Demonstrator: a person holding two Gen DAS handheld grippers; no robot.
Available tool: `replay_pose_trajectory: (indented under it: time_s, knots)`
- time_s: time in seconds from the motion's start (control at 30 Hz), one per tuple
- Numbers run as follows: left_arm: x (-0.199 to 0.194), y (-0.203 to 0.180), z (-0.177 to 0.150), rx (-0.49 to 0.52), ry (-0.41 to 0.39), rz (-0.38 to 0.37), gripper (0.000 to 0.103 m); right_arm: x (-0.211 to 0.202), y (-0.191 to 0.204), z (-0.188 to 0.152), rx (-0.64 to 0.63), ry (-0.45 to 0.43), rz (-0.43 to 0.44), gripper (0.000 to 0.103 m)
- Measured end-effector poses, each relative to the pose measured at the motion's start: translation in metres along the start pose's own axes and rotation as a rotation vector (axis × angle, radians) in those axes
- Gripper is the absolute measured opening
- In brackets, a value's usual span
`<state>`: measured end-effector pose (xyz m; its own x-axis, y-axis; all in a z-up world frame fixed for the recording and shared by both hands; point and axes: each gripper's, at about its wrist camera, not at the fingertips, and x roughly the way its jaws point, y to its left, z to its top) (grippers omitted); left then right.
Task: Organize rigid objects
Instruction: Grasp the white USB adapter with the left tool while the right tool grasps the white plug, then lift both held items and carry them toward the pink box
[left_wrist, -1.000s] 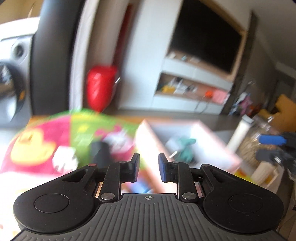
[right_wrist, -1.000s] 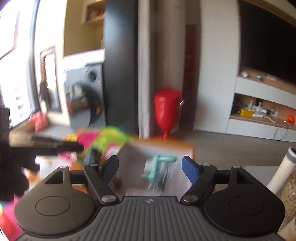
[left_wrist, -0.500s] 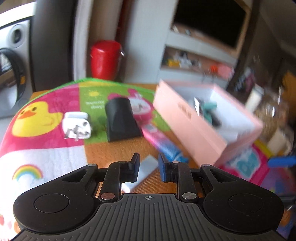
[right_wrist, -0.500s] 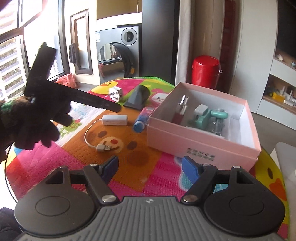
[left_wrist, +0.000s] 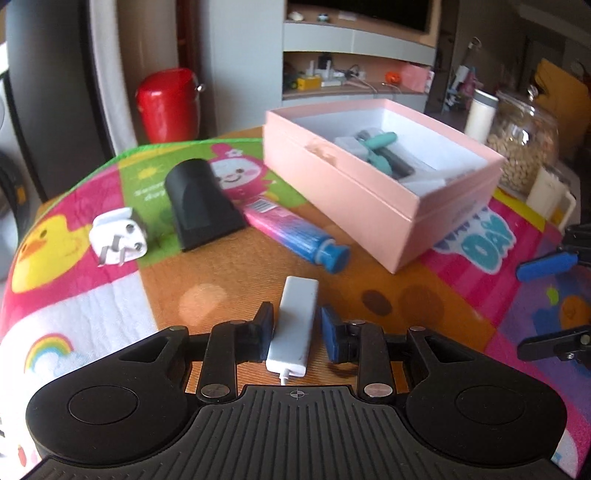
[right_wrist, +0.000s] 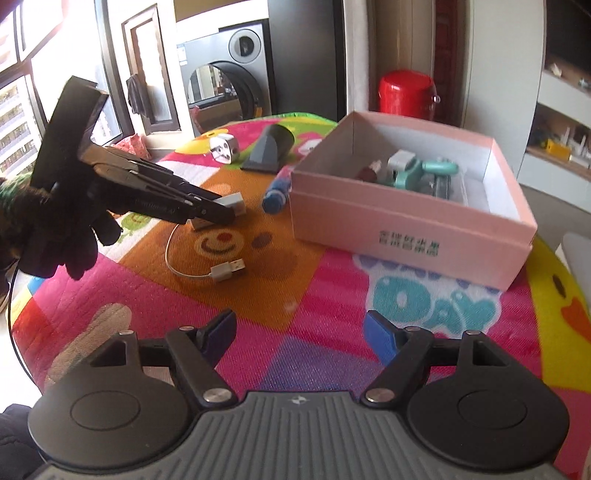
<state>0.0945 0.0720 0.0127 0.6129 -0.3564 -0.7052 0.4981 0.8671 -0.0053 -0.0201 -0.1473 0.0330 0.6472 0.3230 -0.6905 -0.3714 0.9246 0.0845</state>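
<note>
A white USB adapter (left_wrist: 294, 325) with a short cable lies on the colourful mat, and my left gripper (left_wrist: 297, 332) straddles it, fingers open with a small gap on each side. In the right wrist view the left gripper (right_wrist: 218, 214) sits over the adapter (right_wrist: 231, 205), whose cable ends in a USB plug (right_wrist: 227, 271). A white wall plug (left_wrist: 118, 240), a black wedge-shaped piece (left_wrist: 197, 201) and a pink-blue tube (left_wrist: 295, 236) lie beyond. The pink box (left_wrist: 369, 195) holds a teal item and other small things. My right gripper (right_wrist: 299, 332) is open and empty above the mat.
A red bin (left_wrist: 168, 105) stands on the floor behind the round table. A glass jar of nuts (left_wrist: 524, 144) and white containers stand right of the box. The table edge curves close on the left. A washing machine (right_wrist: 229, 81) is behind.
My left gripper has swung down and forward to the mat, and its fingers have come around the white adapter. My right gripper has dropped lower toward the mat, still open.
</note>
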Motion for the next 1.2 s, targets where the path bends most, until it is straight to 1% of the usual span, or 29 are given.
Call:
replay_pose_trajectory:
  time_s: [0.1,0.13,0.17,0.23,0.27,0.3,0.37,0.43,0.47,0.57,0.63,0.7,0.8,0.87,1.0,1.07,1.1,1.13,1.17,1.2]
  knots:
    - [-0.001,-0.008,-0.003,-0.003,-0.022,0.051,0.028,0.002,0.002,-0.002,-0.008,0.003,-0.011,0.076]
    - [-0.003,-0.009,-0.005,-0.027,-0.031,0.066,0.025,0.003,0.002,-0.003,-0.011,0.004,-0.016,0.076]
    - [-0.007,-0.009,-0.009,-0.060,-0.046,0.074,0.025,0.003,0.002,-0.004,-0.013,0.004,-0.021,0.076]
    - [-0.021,-0.005,-0.021,-0.131,-0.102,0.066,0.025,0.000,0.003,-0.005,-0.020,-0.004,-0.033,0.076]
    - [-0.029,-0.003,-0.029,-0.163,-0.130,0.074,0.025,-0.001,0.003,-0.004,-0.023,-0.011,-0.041,0.076]
    - [-0.037,-0.001,-0.036,-0.189,-0.152,0.094,0.025,-0.003,0.004,-0.003,-0.027,-0.018,-0.051,0.076]
    - [-0.051,0.005,-0.051,-0.233,-0.182,0.163,0.025,-0.005,0.006,0.004,-0.043,-0.030,-0.060,0.076]
    - [-0.061,0.014,-0.065,-0.284,-0.197,0.209,0.025,-0.005,0.014,0.020,-0.082,-0.051,-0.053,0.076]
    - [-0.063,0.018,-0.071,-0.316,-0.197,0.207,0.025,-0.005,0.020,0.031,-0.107,-0.070,-0.046,0.076]
    - [-0.066,0.027,-0.083,-0.378,-0.209,0.163,0.025,0.006,0.041,0.076,-0.148,-0.122,0.001,0.078]
    - [-0.067,0.031,-0.083,-0.394,-0.217,0.151,0.025,0.025,0.055,0.111,-0.149,-0.129,0.047,0.078]
    - [-0.065,0.034,-0.083,-0.409,-0.215,0.141,0.025,0.055,0.071,0.145,-0.148,-0.111,0.076,0.078]
    - [-0.066,0.036,-0.086,-0.423,-0.223,0.130,0.025,0.108,0.097,0.185,-0.172,-0.060,0.072,0.078]
    - [-0.066,0.037,-0.087,-0.438,-0.228,0.117,0.025,0.144,0.112,0.201,-0.196,-0.029,0.039,0.078]
    - [-0.068,0.041,-0.090,-0.471,-0.238,0.092,0.025,0.201,0.126,0.212,-0.196,0.029,-0.035,0.078]
    - [-0.068,0.043,-0.091,-0.480,-0.239,0.087,0.025,0.220,0.128,0.210,-0.200,0.064,-0.045,0.076]
    - [-0.068,0.043,-0.092,-0.483,-0.240,0.085,0.025,0.225,0.127,0.208,-0.200,0.079,-0.045,0.070]
    - [-0.069,0.043,-0.092,-0.485,-0.241,0.083,0.025,0.229,0.126,0.207,-0.199,0.097,-0.034,0.058]
    - [-0.069,0.043,-0.093,-0.488,-0.242,0.081,0.025,0.229,0.125,0.206,-0.197,0.109,-0.029,0.052]
    - [-0.069,0.043,-0.093,-0.490,-0.243,0.079,0.025,0.225,0.124,0.204,-0.195,0.106,-0.031,0.052]
